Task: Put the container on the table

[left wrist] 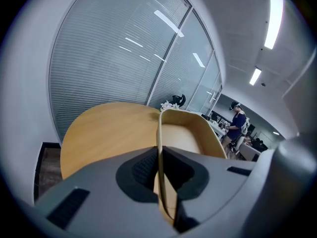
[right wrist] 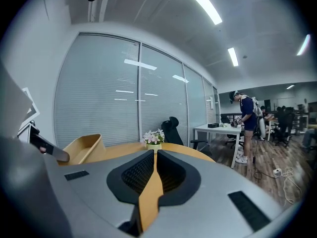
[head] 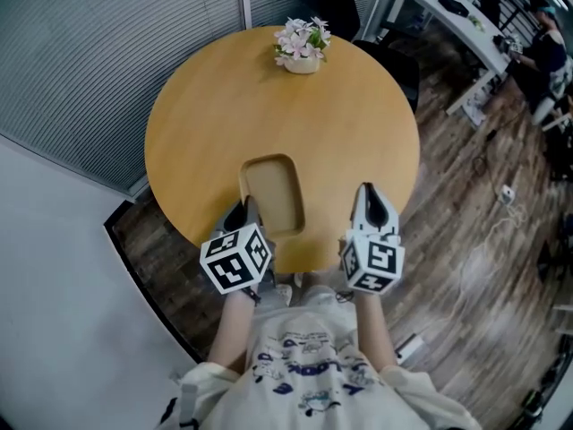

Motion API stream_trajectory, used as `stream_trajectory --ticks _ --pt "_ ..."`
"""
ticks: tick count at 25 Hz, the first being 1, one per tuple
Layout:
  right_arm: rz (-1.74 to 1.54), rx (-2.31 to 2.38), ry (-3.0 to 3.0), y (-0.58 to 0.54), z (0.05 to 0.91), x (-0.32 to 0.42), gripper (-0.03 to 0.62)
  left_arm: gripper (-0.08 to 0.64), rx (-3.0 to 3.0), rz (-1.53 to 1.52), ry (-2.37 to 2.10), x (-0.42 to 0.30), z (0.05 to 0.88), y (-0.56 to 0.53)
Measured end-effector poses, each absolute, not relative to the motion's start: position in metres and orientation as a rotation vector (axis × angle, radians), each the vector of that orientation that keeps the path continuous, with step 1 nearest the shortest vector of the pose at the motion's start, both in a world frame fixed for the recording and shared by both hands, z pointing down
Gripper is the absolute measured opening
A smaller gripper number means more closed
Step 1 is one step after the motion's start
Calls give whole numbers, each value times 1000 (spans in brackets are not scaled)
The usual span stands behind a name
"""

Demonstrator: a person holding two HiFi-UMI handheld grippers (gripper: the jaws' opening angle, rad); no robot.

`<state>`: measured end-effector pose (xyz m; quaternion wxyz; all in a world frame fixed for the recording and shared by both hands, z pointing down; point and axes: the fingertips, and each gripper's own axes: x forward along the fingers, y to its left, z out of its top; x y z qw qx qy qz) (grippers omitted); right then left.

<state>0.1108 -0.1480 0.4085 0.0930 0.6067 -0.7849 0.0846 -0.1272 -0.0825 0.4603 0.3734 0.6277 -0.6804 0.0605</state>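
The container (head: 273, 193) is a shallow tan wooden tray with rounded corners, over the near part of the round wooden table (head: 215, 106). My left gripper (head: 243, 211) is shut on its left rim; in the left gripper view the thin wall of the container (left wrist: 190, 133) runs straight between the jaws of the left gripper (left wrist: 161, 177). From the right gripper view the container (right wrist: 84, 148) looks tilted, and I cannot tell whether it rests on the table. My right gripper (head: 365, 195) hovers by the table's near right edge, apart from the tray, shut and empty (right wrist: 154, 175).
A small pot of pink flowers (head: 303, 45) stands at the table's far edge. Behind it are a glass wall with blinds (head: 107, 34) and a black office chair (right wrist: 172, 130). A white desk (head: 452, 21) with a person (head: 542, 52) at it stands far right. Cables (head: 506, 195) lie on the wood floor.
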Motion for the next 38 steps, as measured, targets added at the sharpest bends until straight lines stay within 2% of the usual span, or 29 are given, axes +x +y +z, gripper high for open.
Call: stream_trajectory --ticks 16,38 --pt "315 1640 -2365 -275 438 106 18 14 1492 222 -1734 -110 495 -183" --pt "454 1478 -2278 -328 526 87 18 14 1380 405 -1646 -113 589 -244"
